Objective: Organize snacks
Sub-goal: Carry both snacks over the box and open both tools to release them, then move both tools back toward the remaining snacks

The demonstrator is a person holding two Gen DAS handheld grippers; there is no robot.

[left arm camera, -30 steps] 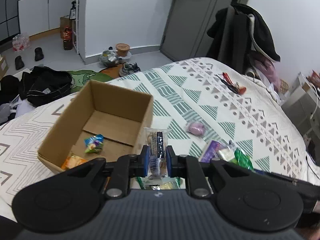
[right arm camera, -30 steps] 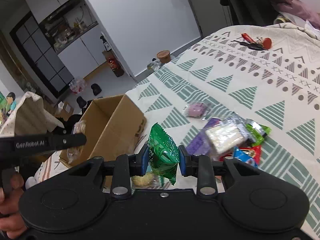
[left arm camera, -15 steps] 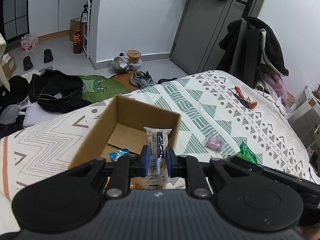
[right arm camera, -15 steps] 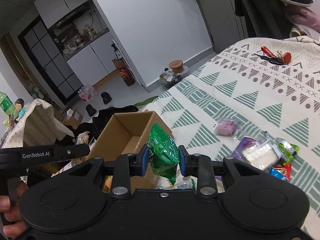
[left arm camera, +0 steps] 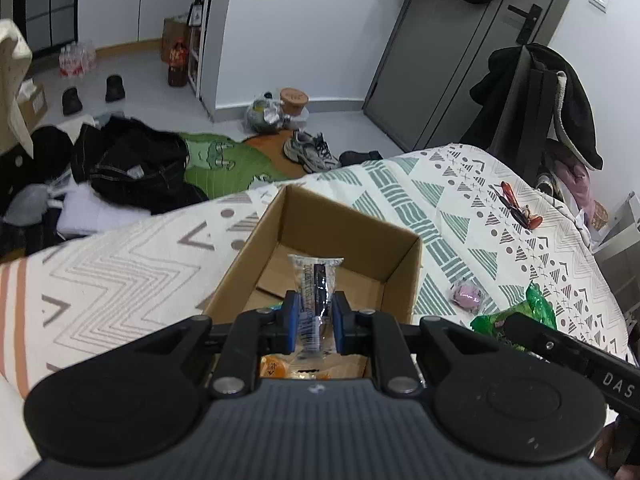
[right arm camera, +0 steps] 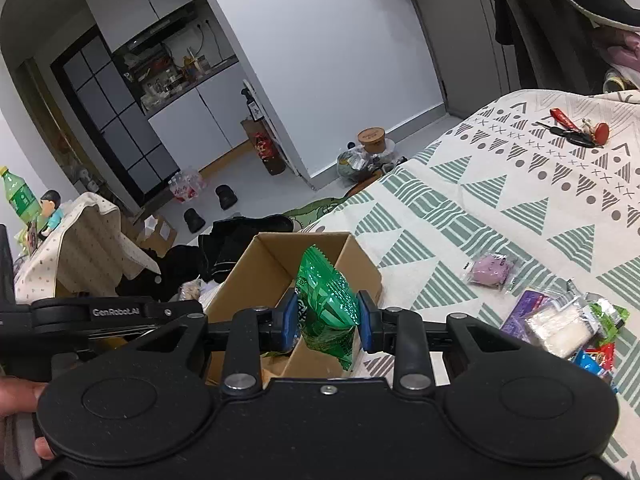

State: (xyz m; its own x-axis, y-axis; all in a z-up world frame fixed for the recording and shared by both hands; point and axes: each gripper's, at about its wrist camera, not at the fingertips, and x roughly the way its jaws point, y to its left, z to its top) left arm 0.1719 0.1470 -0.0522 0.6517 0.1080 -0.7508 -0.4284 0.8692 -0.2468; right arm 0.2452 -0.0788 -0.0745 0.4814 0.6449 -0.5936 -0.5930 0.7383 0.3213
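Note:
An open cardboard box stands on the patterned bedspread. Over its near part hangs my left gripper, shut on a clear snack packet with a dark filling. An orange snack lies inside the box below it. My right gripper is shut on a green snack bag, held above the box's near right corner. That green bag also shows at the right of the left wrist view. A pink wrapped snack lies on the bed right of the box.
A heap of several loose snacks lies on the bedspread at the right. Keys with a red tag sit farther back. Clothes, shoes and a green mat cover the floor beyond the bed. A hand holds the left gripper's handle.
Both grippers have travelled left toward the box with their snacks. The left one now hangs over the box's inside; the right one has come from the snack heap to the box's corner.

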